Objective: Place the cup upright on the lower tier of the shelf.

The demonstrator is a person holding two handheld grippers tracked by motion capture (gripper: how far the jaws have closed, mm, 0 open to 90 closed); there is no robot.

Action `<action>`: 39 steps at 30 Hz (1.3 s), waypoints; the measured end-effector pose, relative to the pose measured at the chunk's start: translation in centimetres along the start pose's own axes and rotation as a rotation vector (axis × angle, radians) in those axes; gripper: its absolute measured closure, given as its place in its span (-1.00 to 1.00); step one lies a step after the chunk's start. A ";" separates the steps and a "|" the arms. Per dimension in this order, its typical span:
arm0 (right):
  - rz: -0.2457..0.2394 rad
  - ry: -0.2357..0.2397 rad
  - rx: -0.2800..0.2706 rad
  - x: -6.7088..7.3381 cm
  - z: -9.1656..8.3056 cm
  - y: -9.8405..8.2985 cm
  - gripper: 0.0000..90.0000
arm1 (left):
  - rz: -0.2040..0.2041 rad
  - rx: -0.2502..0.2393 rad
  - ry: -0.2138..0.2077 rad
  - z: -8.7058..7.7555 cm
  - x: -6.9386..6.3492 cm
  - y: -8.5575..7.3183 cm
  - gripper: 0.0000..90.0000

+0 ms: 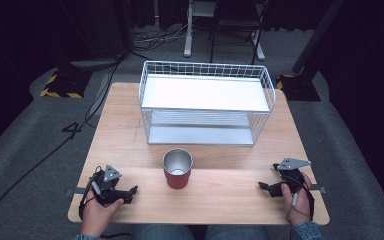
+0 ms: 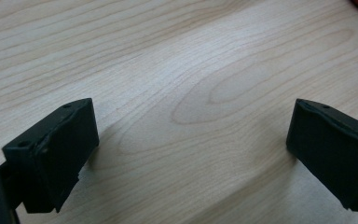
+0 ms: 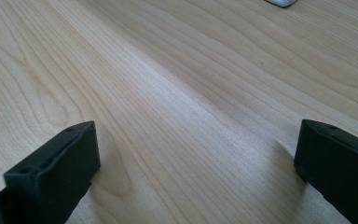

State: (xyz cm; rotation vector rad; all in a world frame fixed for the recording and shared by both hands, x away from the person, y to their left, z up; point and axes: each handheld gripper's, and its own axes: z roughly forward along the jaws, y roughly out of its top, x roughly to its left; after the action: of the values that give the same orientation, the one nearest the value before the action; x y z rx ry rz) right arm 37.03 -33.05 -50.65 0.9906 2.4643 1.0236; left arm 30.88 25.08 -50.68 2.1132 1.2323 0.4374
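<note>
Denim knees sit at the bottom edge of the high view, cut off by the frame, w/ two forearms also cropped there. Two hands, one tool each. Left tool (image 1: 130, 192) lies low on the desk (image 1: 220, 200) near the front-left corner, hand wrapped round its rear, jaws aimed right toward the cup (image 1: 177, 168). Right tool (image 1: 265, 187) mirrors it near the front-right corner, jaws aimed left, grey plate on top, cable looped over the wrist.

Both tools are spread wide w/ nothing between the jaws. Left gripper view: two black jaws far apart, bare wood grain between them, tips resting on or just above the desk (can't tell which). A red sliver at the top-right corner there is prob. the cup, mostly cut off. Right gripper view: same wide gap, bare wood; a pale blurred bit at the top edge is too cropped to name.

One cup: red outside, metal inside, upright, open end up, centre-front of the desk, between the two tools and apart from both. Contents hard to make out.

One white wire basket (image 1: 206, 70) stands behind the cup, w/ two shelves: upper white, lower grey, partly hidden behind the mesh. Floor beyond is dark; cables, a stand base and a hazard-striped foot are dim.
</note>
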 end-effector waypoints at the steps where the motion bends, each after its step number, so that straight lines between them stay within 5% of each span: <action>1: 0.001 -0.001 -0.001 0.0 0.0 0.0 -0.99 | 0.005 -0.010 -0.016 -0.1 0.0 -0.1 -0.91; 4: 0.001 -0.002 -0.002 0.0 0.0 0.0 -0.99 | -0.001 -0.038 -0.028 -0.2 0.0 0.0 -0.56; 7: 0.001 -0.002 -0.002 0.0 0.0 0.0 -0.99 | -0.026 -0.077 -0.052 -0.5 -0.1 0.1 -0.68; 19: 0.000 0.000 0.000 0.0 0.0 0.0 -0.99 | -0.002 -0.272 -0.125 -2.4 -2.5 1.2 -0.66; 33: 0.000 -0.001 -0.001 0.0 0.0 0.0 -0.99 | 0.018 -0.362 -0.104 -4.0 -5.5 1.4 -0.66; 39: 0.000 -0.001 -0.001 0.0 0.0 0.0 -0.99 | 0.021 -0.409 -0.138 -4.5 -6.8 1.6 -0.66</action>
State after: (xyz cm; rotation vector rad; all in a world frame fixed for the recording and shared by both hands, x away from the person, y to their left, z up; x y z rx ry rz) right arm 37.03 -33.04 -50.66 0.9910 2.4624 1.0246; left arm 25.96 20.25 -46.05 1.7766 0.9498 0.4974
